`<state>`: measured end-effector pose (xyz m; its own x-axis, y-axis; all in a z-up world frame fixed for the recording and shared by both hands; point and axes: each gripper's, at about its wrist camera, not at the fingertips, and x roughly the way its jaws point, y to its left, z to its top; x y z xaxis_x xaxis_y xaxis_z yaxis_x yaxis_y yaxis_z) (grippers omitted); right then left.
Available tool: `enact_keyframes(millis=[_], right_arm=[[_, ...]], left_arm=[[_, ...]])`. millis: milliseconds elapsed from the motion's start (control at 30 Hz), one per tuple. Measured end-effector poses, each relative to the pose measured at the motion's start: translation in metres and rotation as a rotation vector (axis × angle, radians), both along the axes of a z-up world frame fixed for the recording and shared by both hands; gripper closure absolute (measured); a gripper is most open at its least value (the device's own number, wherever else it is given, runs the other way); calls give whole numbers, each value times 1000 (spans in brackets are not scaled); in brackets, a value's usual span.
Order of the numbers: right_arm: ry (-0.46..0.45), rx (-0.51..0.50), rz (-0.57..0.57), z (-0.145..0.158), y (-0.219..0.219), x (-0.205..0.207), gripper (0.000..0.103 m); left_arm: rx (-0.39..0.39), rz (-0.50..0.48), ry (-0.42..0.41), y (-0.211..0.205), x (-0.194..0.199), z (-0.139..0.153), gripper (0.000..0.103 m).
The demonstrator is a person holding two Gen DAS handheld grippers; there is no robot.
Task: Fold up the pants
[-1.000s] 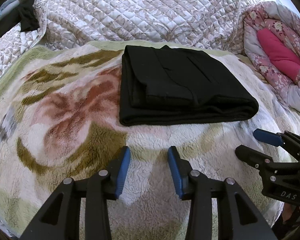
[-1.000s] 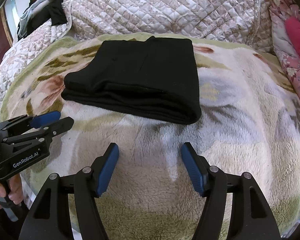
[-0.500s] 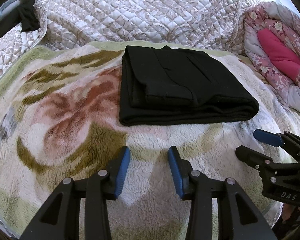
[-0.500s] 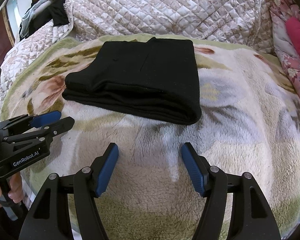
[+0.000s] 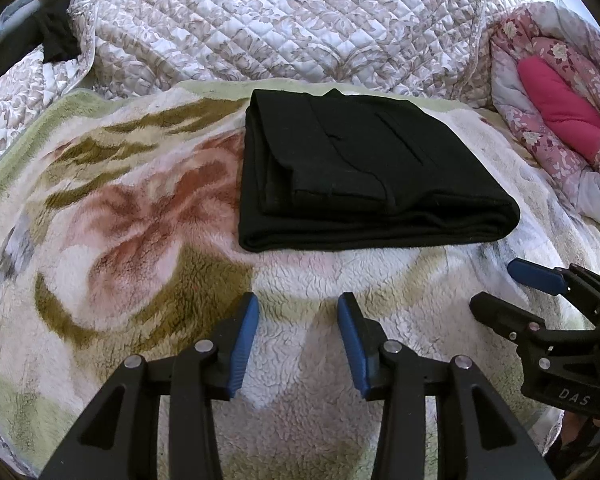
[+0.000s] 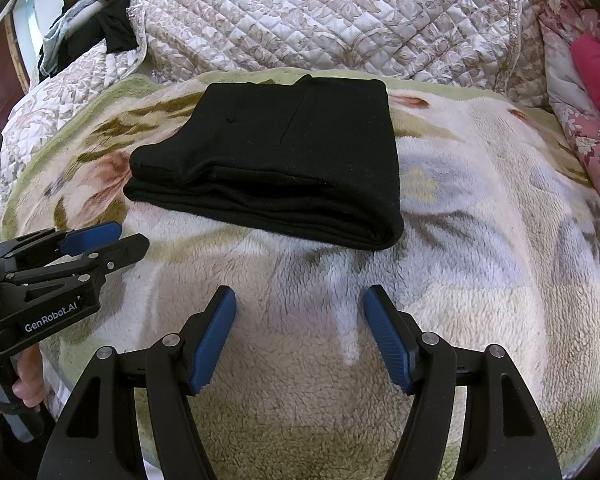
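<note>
The black pants point(image 5: 364, 176) lie folded into a flat rectangle on the fleece floral blanket point(image 5: 120, 240); they also show in the right wrist view point(image 6: 276, 168). My left gripper point(image 5: 298, 308) is open and empty, hovering over the blanket a short way in front of the pants' near edge. My right gripper point(image 6: 300, 304) is open and empty, also short of the pants, near their right corner. Each gripper shows in the other's view: the right one point(image 5: 512, 292) at lower right, the left one point(image 6: 112, 240) at lower left.
A quilted bedspread point(image 5: 280, 20) rises behind the blanket. A pink floral comforter point(image 5: 556, 112) is bunched at the right. Dark clothes point(image 6: 100, 28) are piled at the back left. The person's hand point(image 6: 24, 380) holds the left gripper's handle.
</note>
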<state>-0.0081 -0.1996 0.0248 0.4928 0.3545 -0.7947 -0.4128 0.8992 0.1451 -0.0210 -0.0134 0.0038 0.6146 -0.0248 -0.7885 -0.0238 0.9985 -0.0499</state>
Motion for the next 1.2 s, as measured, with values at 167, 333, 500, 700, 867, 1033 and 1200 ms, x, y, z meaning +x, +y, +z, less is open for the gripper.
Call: enact_keyframes(millis=[167, 333, 500, 700, 867, 1033, 1200], right_arm=[[0, -1, 0, 0, 0, 0, 36], [-1, 0, -1, 0, 0, 0, 36], [0, 0, -1, 0, 0, 0, 36], [0, -1, 0, 0, 0, 0, 36], [0, -1, -1, 0, 0, 0, 36], [0, -1, -2, 0, 1, 0, 36], [0, -2, -2, 0, 1, 0, 36]], left_arm=[[-9, 3, 6, 1, 1, -1, 59], [-8, 2, 7, 1, 1, -1, 59], [-7, 1, 6, 1, 1, 0, 58], [-2, 4, 7, 1, 2, -1, 58], [-4, 6, 7, 2, 1, -1, 58], [-4, 6, 8, 1, 1, -1, 58], [-4, 5, 7, 1, 1, 0, 58]])
